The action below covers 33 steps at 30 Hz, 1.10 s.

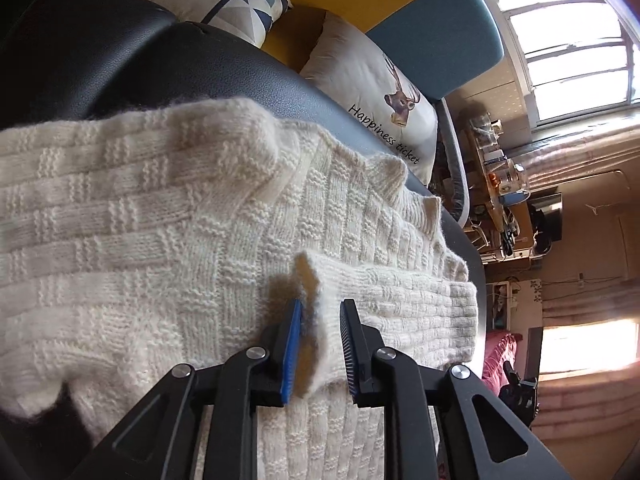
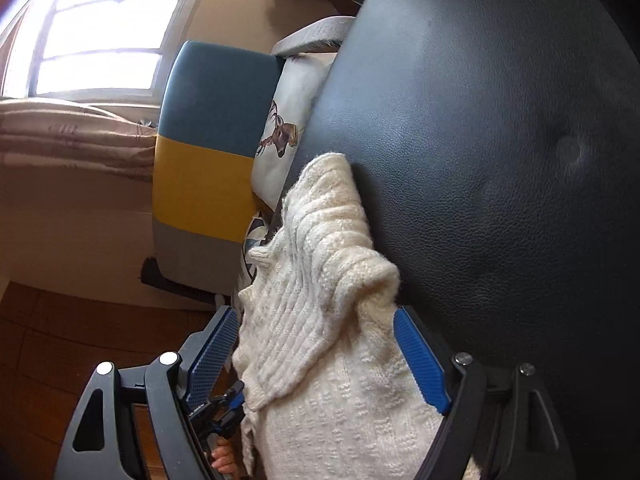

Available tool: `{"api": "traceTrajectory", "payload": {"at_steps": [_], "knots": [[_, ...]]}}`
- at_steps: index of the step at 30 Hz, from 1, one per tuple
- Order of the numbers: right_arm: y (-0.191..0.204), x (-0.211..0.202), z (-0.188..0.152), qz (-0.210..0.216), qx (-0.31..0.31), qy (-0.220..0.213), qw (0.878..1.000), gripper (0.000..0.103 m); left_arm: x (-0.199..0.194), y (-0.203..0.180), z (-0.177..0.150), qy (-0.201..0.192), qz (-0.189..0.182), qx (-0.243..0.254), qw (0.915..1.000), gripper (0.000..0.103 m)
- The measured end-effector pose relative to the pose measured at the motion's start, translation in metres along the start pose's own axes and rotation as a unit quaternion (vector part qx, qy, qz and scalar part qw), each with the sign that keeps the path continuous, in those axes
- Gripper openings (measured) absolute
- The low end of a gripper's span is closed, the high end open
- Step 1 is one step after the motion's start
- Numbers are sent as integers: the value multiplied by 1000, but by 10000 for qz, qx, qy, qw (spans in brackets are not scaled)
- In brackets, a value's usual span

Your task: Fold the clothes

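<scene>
A cream basket-weave knitted sweater point(image 1: 168, 216) lies spread on a black leather seat surface point(image 1: 224, 68), reaching its far edge. The left gripper point(image 1: 320, 320) stands slightly parted, a raised sleeve cuff point(image 1: 316, 276) between its blue pads, not visibly pinched. The right gripper point(image 2: 316, 332) is wide apart, bunched sweater between its fingers, apparently ungripped.

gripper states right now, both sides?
Left gripper: open, sweater cuff between the pads, not pinched.
Right gripper: open wide, cream sweater bunched between the pads; a grip cannot be told.
</scene>
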State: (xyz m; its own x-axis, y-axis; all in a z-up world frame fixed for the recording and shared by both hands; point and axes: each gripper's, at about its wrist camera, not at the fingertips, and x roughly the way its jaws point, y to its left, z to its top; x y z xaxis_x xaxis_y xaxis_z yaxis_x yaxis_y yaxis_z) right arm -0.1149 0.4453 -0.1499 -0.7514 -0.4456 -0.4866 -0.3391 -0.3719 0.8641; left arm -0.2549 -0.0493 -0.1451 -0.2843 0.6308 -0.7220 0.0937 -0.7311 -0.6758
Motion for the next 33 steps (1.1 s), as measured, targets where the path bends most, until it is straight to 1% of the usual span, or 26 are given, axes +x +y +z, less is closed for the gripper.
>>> {"api": "traceTrajectory", "payload": {"at_steps": [1, 3, 4, 5, 6, 7, 9, 11, 13, 14, 16, 17, 19, 20, 21, 23, 27, 30, 32, 33], "knots": [[3, 0, 1, -73, -85, 11, 9999, 82, 2, 1, -1, 43, -29, -12, 10000, 23], [4, 1, 5, -123, -102, -14, 9999, 82, 6, -3, -4, 22, 87, 135, 9999, 23], [4, 0, 8, -124, -55, -33, 9999, 82, 8, -7, -5, -49, 155, 269, 9995, 18], [3, -1, 10, -112, -14, -68, 9999, 82, 8, -12, -6, -146, 161, 396, 9990, 11], [3, -2, 13, -95, 25, -107, 9999, 82, 7, -16, -5, -271, 143, 450, 9985, 7], [2, -4, 16, -78, 63, -146, 9998, 82, 5, -19, -3, -411, 129, 476, 9979, 6], [3, -6, 21, 7, 138, -180, 9997, 82, 3, -21, 2, -556, 149, 462, 9973, 6], [4, -5, 26, 61, 126, -35, 9999, 82, 6, -19, 5, -522, 250, 460, 9973, 7], [-1, 0, 28, 263, 326, 203, 9989, 82, 10, -17, 7, -455, 365, 464, 9972, 7], [-4, 2, 27, 451, 449, 307, 9975, 82, 10, -16, 6, -434, 448, 448, 9970, 7], [-13, 6, 21, 872, 869, 413, 9915, 82, 4, -13, 5, -517, 532, 350, 9966, 7], [-18, 9, 17, 979, 1045, 451, 9887, 82, -3, -11, 4, -631, 649, 312, 9954, 7], [-26, 16, 9, 1128, 1344, 520, 9831, 82, -22, -10, 3, -992, 877, 258, 9909, 7], [-28, 17, 6, 1056, 1371, 464, 9838, 82, -29, -12, 2, -1102, 816, 268, 9902, 7], [-29, 19, 5, 988, 1378, 395, 9847, 82, -34, -15, 0, -1169, 669, 296, 9904, 7], [-30, 22, 4, 1027, 1440, 277, 9838, 82, -31, -30, -7, -1066, 558, 595, 9910, 7], [-26, 28, 3, 1111, 1514, -83, 9822, 82, 6, -61, -23, -592, 563, 1175, 9897, 7], [-22, 33, -3, 1405, 1684, -429, 9747, 82, 29, -60, -24, -422, 905, 1266, 9869, 7], [-20, 43, -6, 1589, 1764, -505, 9701, 82, 38, -49, -24, -357, 1108, 1165, 9863, 7], [-19, 49, -7, 1563, 1797, -531, 9698, 82, 40, -43, -24, -349, 1129, 1133, 9865, 6]]}}
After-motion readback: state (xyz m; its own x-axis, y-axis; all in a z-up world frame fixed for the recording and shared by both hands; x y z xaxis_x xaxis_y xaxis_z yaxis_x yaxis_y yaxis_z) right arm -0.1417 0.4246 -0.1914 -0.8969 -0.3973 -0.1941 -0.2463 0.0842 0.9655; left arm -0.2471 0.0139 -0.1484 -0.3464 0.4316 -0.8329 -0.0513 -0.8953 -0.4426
